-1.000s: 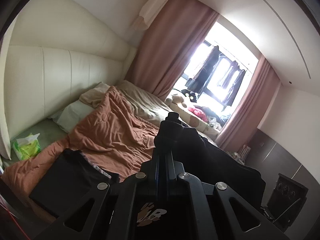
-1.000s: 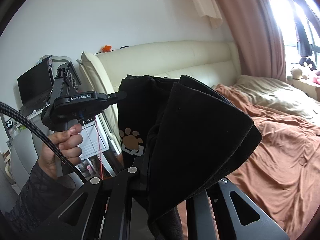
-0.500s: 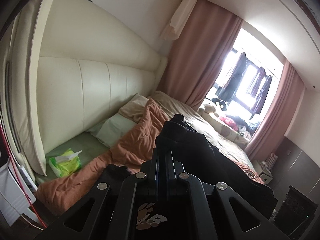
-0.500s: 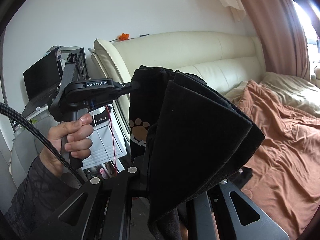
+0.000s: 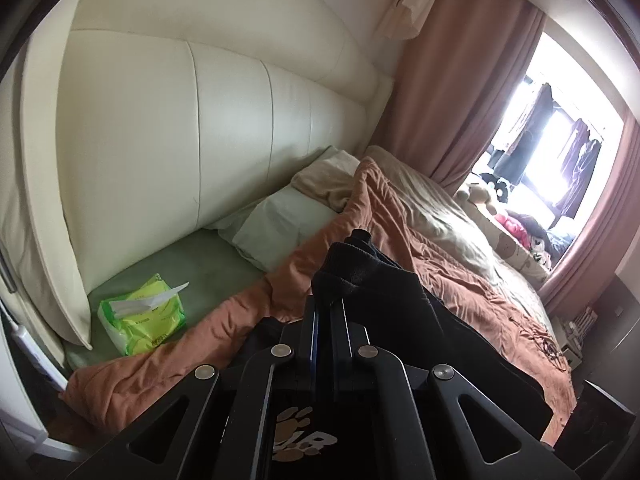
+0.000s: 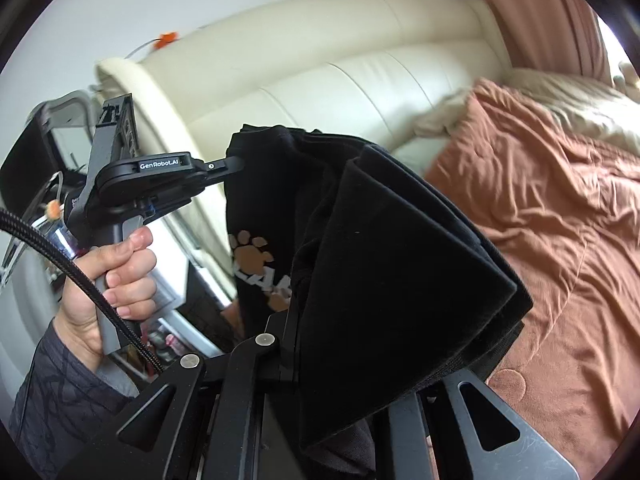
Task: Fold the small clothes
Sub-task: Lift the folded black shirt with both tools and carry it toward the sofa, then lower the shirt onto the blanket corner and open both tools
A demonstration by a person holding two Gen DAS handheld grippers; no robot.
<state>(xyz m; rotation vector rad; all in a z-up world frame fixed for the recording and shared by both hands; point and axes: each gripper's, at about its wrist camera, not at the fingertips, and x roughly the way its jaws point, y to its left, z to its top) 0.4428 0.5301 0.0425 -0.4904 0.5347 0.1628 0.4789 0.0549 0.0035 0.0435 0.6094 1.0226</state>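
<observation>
A black garment [image 5: 432, 332] with a tan paw print [image 5: 298, 436] hangs in the air between my two grippers, above the bed. My left gripper [image 5: 327, 300] is shut on a bunched top edge of it. In the right wrist view the same left gripper [image 6: 234, 166], held by a hand [image 6: 120, 264], pinches the garment's upper corner. The garment [image 6: 400, 264] drapes in thick folds over my right gripper [image 6: 298, 312], which is shut on it; the cloth hides the right fingertips. The paw print [image 6: 252, 248] faces the right camera.
Below lies a bed with a rumpled orange-brown blanket [image 5: 420, 248], pale pillows [image 5: 280, 224] and a cream padded headboard [image 5: 168, 128]. A green tissue pack [image 5: 140, 320] sits on the green sheet by the headboard. Shelves and clutter [image 6: 172, 320] stand left of the bed.
Both grippers have carried the garment towards the head of the bed, and the left view has swung to the headboard. The dark folded item seen on the blanket is out of view.
</observation>
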